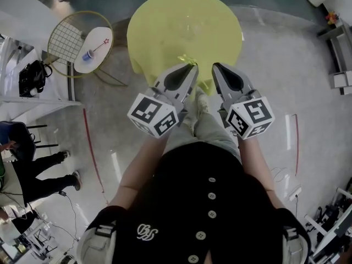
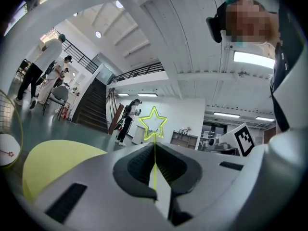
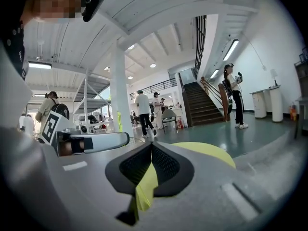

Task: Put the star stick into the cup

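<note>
My left gripper (image 1: 193, 66) is shut on a thin yellow star stick (image 2: 153, 121); the stem runs out between the closed jaws and the outlined star stands just past the tips. In the head view the star (image 1: 189, 60) hangs over the near edge of the round yellow table (image 1: 184, 26). Beside it, my right gripper (image 1: 215, 66) has its jaws together with nothing in them (image 3: 151, 144). A small blue cup (image 1: 88, 55) and a red star stick (image 1: 102, 44) lie on a white side table (image 1: 96, 56), far to the left of both grippers.
A round wire-grid frame (image 1: 66, 37) leans behind the side table. A black bag (image 1: 30, 77) rests on a white shelf at left, with people standing (image 1: 38, 172) below it. A staircase (image 3: 202, 105) and more people (image 3: 144, 110) stand in the hall ahead.
</note>
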Motion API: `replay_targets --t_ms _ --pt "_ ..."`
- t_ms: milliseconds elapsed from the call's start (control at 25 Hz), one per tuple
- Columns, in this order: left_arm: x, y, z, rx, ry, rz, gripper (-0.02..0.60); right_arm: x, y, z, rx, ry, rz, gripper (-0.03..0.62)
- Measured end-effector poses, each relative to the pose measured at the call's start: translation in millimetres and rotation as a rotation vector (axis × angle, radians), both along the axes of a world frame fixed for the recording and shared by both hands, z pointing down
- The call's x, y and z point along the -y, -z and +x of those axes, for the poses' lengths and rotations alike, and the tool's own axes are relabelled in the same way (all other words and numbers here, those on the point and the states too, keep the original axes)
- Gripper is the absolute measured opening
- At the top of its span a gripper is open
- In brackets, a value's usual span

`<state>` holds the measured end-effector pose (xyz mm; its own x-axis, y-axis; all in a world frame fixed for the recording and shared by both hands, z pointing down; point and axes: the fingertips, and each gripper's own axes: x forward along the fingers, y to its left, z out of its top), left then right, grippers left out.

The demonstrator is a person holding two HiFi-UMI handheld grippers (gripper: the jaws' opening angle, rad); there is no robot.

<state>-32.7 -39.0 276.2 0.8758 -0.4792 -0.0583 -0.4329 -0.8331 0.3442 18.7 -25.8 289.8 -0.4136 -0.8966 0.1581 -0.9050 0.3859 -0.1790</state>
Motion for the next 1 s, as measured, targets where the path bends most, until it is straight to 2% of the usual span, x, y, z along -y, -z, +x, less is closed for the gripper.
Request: replay_targets --t_ms 360,1000 --pt "28.2 -1.2 12.6 0.003 0.018 -0.002 0.014 28.9 -1.6 14.2 0.02 0.013 -0.001 0.005" --pt "137.5 -3.1 36.7 0.028 0.168 -0.002 0.014 135.4 -7.1 40.5 0.047 0.154 -0.017 0.005"
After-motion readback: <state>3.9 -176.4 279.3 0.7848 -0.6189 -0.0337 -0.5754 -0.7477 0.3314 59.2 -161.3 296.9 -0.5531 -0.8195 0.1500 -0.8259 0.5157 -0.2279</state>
